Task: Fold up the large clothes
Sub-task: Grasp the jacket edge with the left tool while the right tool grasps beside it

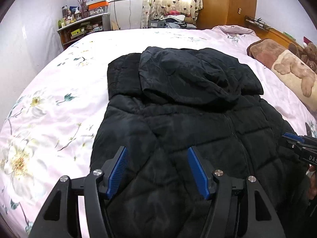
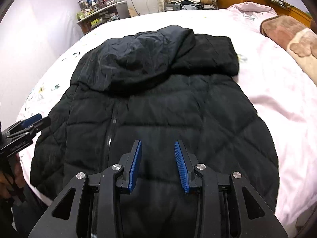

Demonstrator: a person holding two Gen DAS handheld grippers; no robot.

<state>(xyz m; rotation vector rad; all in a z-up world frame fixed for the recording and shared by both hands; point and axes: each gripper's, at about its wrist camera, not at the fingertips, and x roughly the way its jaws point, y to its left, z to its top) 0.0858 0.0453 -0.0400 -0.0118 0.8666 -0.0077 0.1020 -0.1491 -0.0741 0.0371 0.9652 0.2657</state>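
Observation:
A black quilted hooded jacket (image 1: 198, 123) lies front up on the bed, its hood (image 1: 184, 75) laid flat toward the far side and its zip (image 2: 111, 130) running down the middle. My left gripper (image 1: 157, 149) hovers open over the jacket's left half, with nothing between its blue pads (image 1: 118, 170). My right gripper (image 2: 158, 142) hangs over the part right of the zip, its jaws apart more narrowly and empty. Each gripper also shows at the edge of the other's view: the right gripper (image 1: 297, 144) and the left gripper (image 2: 27, 123), both beside the jacket's edges.
The bed (image 1: 49, 119) has a pale pink flowered sheet. A brown blanket with a bear print (image 1: 287, 65) lies along the right side. Beyond the bed stand a cluttered shelf (image 1: 83, 25), a pile of clothes (image 1: 172, 19) under the curtain, and a wooden wardrobe (image 1: 227, 4).

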